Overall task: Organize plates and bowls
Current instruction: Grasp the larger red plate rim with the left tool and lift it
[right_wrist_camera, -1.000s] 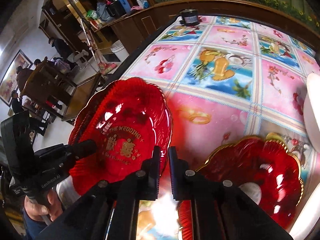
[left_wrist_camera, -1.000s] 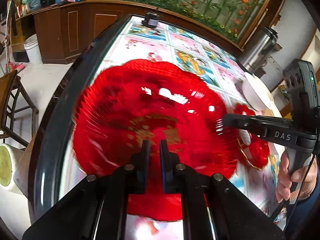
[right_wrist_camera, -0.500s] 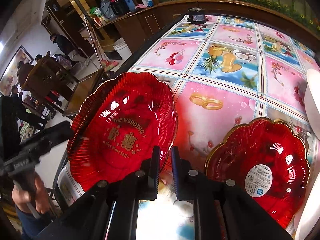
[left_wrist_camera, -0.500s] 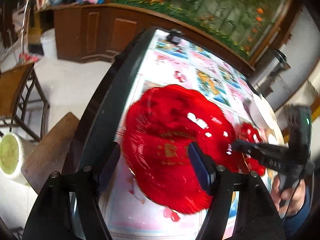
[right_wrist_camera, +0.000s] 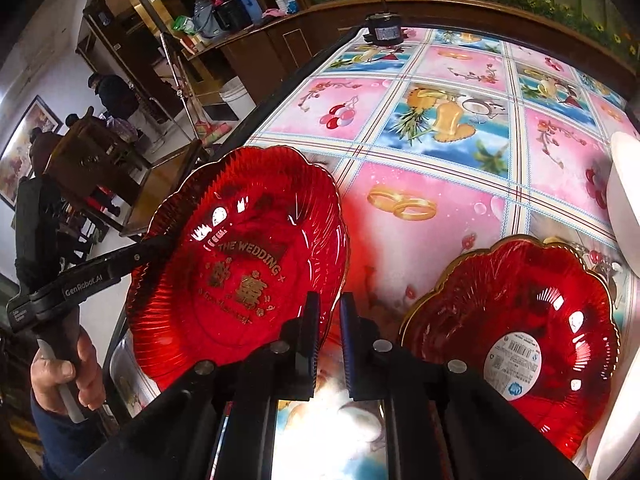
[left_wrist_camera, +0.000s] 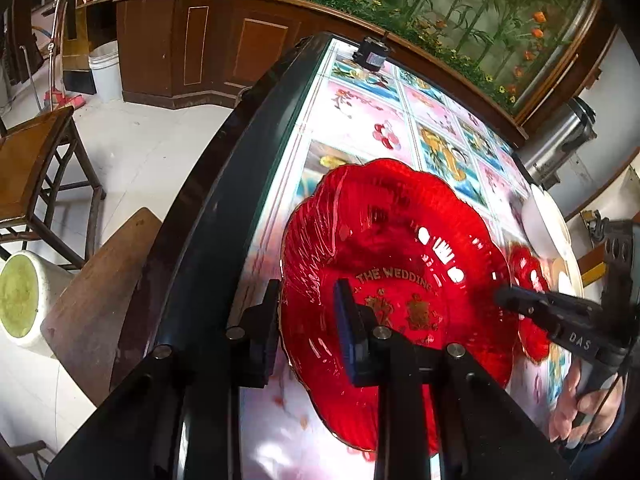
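Ahead of the left claw (left_wrist_camera: 307, 330), in the left wrist view, lies a large red scalloped plate (left_wrist_camera: 394, 280) with gold "THE WEDDING" lettering, resting on the picture-tiled tablecloth (left_wrist_camera: 360, 116) close to the table's dark edge (left_wrist_camera: 208, 216). This claw stands spread, its two fingers straddling the plate's near-left rim, one finger outside the rim and the other over the plate's well; whether either pad touches the plate cannot be told. To the right of the claw, the right claw (left_wrist_camera: 502, 294) reaches in with its tip at the plate's right rim, and beyond it a second red plate (left_wrist_camera: 528, 276) shows partly, with a white dish (left_wrist_camera: 544, 228) farther off. Off to the left stand a wooden chair (left_wrist_camera: 36, 160) and a white bucket (left_wrist_camera: 105, 68) on the floor. Seen from the right wrist, the right claw (right_wrist_camera: 329, 336) has its fingers drawn close together with a narrow gap between them, gripping nothing; the lettered plate (right_wrist_camera: 240, 264) sits just ahead and to its left, its near rim beside the left finger. At the plate's far-left rim the left claw (right_wrist_camera: 160, 242) comes in, held by a hand (right_wrist_camera: 68, 376). To the right of the claw lies the second red plate (right_wrist_camera: 512, 328), gold-rimmed, with a round white label inside, apart from the first. A white dish (right_wrist_camera: 626, 192) sits at the far right edge, and a small black object (right_wrist_camera: 384, 28) sits at the far end of the cloth.
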